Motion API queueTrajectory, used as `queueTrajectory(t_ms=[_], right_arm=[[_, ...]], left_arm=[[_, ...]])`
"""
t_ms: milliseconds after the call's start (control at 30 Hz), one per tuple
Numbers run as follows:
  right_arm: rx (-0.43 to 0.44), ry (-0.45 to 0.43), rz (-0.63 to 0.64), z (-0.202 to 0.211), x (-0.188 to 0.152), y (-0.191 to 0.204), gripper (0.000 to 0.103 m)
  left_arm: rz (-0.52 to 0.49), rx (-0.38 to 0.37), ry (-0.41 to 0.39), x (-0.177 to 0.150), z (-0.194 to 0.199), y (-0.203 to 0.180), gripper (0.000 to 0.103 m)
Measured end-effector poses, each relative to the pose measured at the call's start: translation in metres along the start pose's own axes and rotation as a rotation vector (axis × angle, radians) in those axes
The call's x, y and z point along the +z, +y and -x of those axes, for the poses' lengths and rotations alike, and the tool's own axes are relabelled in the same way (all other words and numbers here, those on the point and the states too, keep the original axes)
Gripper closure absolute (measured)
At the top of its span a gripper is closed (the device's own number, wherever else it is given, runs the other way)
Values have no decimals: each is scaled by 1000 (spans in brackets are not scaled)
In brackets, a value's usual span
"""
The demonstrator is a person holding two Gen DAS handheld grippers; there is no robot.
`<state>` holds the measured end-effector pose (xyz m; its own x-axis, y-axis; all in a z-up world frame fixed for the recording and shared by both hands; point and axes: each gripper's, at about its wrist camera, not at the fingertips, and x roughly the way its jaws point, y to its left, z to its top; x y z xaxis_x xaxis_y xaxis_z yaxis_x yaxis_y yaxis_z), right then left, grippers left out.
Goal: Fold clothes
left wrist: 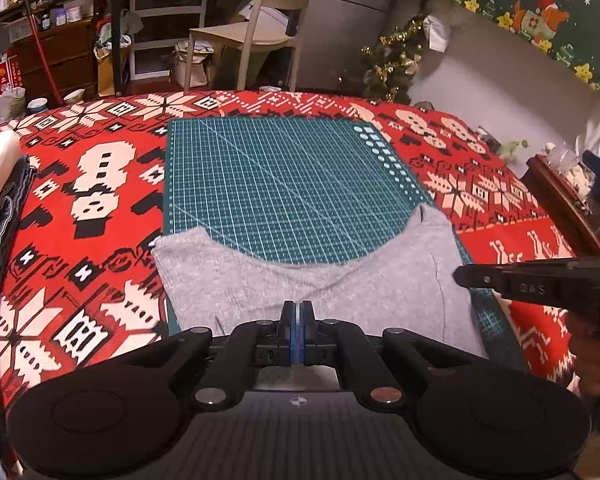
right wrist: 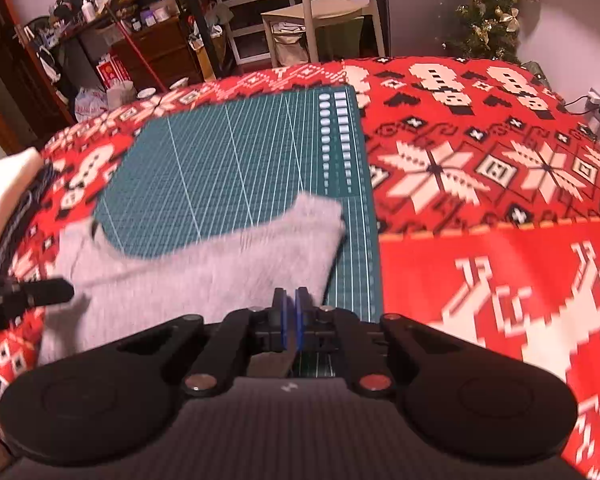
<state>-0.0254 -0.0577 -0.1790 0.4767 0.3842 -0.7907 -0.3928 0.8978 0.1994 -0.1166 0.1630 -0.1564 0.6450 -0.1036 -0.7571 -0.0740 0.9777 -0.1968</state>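
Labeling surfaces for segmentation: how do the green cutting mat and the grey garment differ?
The cutting mat is dark green, flat and rigid-looking, printed with a white grid. The grey garment is plain, soft and rumpled, with a curved far edge. The mat lies straight on the red patterned blanket; the garment lies over the mat's near part, spilling past its left edge. Both rest on the bed.

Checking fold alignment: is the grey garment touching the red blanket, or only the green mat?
Touching. In the left wrist view the grey garment runs past the green mat edge onto the red blanket.
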Motion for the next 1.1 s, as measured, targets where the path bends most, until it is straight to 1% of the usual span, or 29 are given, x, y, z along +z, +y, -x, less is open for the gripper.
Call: queueTrajectory(t_ms=[67, 233, 333, 433, 567, 700, 867, 933, 1000, 1100], right_arm=[[5, 4, -9, 7, -7, 0, 98], [79, 11, -47, 21, -19, 1, 98], [88, 48, -51, 20, -29, 5, 98], [111, 70, -50, 28, -43, 8, 98], [123, 98, -40, 40, -61, 12, 95], [120, 131, -16, 49, -77, 17, 94], [119, 149, 8, 61, -92, 21, 94], [126, 135, 24, 67, -92, 25, 95], [138, 102, 50, 72, -90, 33, 95], [150, 98, 78, 68, -91, 45, 97]], left_arm=[[2, -5, 4, -3, 2, -1, 102], [14, -25, 17, -10, 8, -3, 102], [18, -42, 23, -15, 12, -5, 102], [21, -84, 37, -23, 17, -4, 102], [19, -137, 71, -38, 22, -3, 102], [4, -136, 102, -55, 23, -4, 102], [13, -135, 99, -67, 30, 0, 100], [20, -136, 89, -69, 35, 2, 100], [13, -138, 79, -70, 38, 0, 100], [-14, -121, 93, -76, 38, -5, 100]])
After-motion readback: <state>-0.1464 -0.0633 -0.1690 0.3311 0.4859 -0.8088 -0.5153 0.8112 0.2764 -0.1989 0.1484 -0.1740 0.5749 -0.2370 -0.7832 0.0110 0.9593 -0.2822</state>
